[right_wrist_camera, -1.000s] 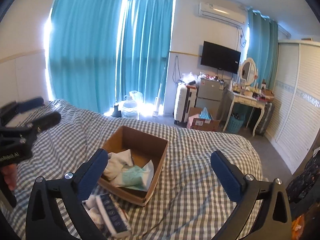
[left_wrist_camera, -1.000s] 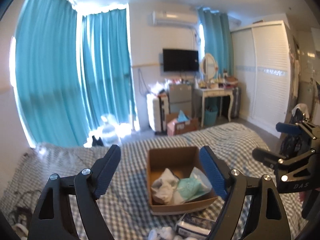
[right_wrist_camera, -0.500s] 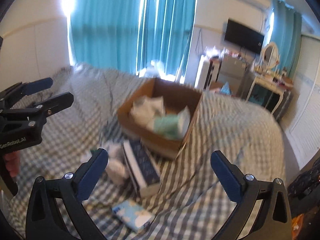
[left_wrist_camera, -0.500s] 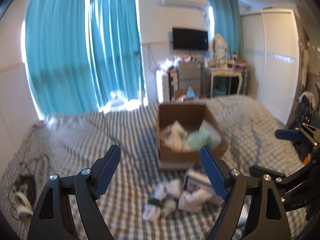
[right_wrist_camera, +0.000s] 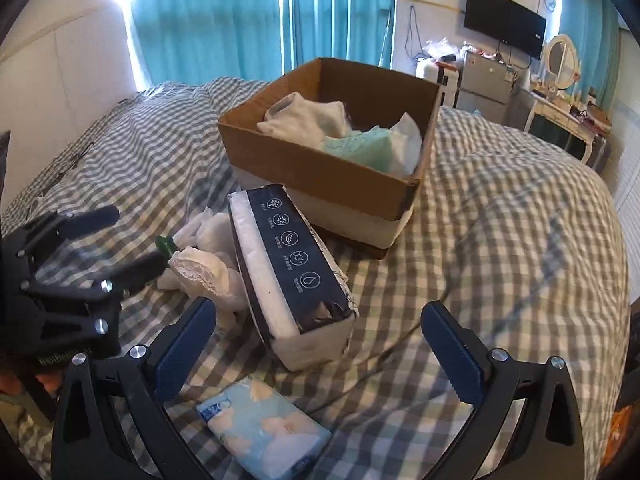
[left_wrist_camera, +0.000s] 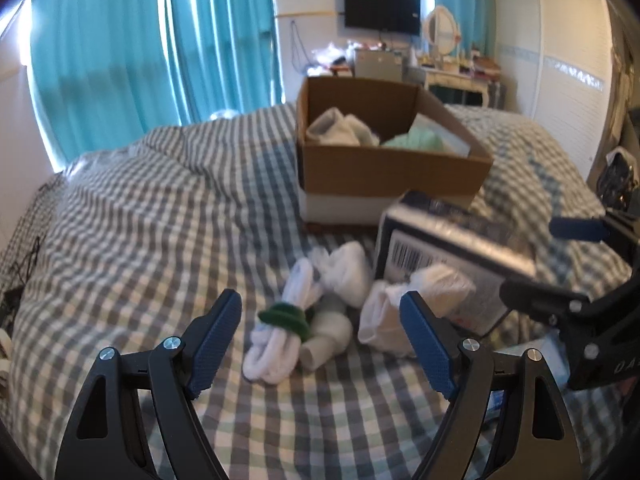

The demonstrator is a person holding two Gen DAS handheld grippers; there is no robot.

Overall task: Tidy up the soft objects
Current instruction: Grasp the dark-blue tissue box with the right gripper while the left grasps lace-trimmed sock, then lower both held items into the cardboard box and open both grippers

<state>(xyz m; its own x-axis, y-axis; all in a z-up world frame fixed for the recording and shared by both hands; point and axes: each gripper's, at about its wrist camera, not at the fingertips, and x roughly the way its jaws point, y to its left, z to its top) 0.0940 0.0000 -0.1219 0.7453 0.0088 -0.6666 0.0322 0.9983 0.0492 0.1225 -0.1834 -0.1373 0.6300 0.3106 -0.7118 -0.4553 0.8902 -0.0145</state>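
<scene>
A cardboard box [left_wrist_camera: 384, 168] [right_wrist_camera: 332, 160] sits on the checked bed and holds white cloth [right_wrist_camera: 304, 116] and a mint-green pack [right_wrist_camera: 360, 144]. In front of it lie rolled white socks, one with a green band [left_wrist_camera: 284, 316], a white lace-edged cloth [right_wrist_camera: 200, 272], a dark-and-white tissue pack [left_wrist_camera: 448, 248] [right_wrist_camera: 292, 268] and a small light-blue tissue pack [right_wrist_camera: 264, 428]. My left gripper [left_wrist_camera: 320, 344] is open and empty just above the socks. My right gripper [right_wrist_camera: 316, 344] is open and empty over the near end of the dark tissue pack.
The checked bedspread [left_wrist_camera: 140, 220] covers the whole bed. Teal curtains [left_wrist_camera: 160, 40] hang behind it. A dressing table [right_wrist_camera: 560, 116], a television [left_wrist_camera: 382, 8] and a white wardrobe [left_wrist_camera: 568, 60] stand at the far side. Cables [left_wrist_camera: 20, 256] lie at the bed's left edge.
Both grippers have tilted down and come closer to the bed. The socks and tissue packs now fill the near view. Both stay open and empty.
</scene>
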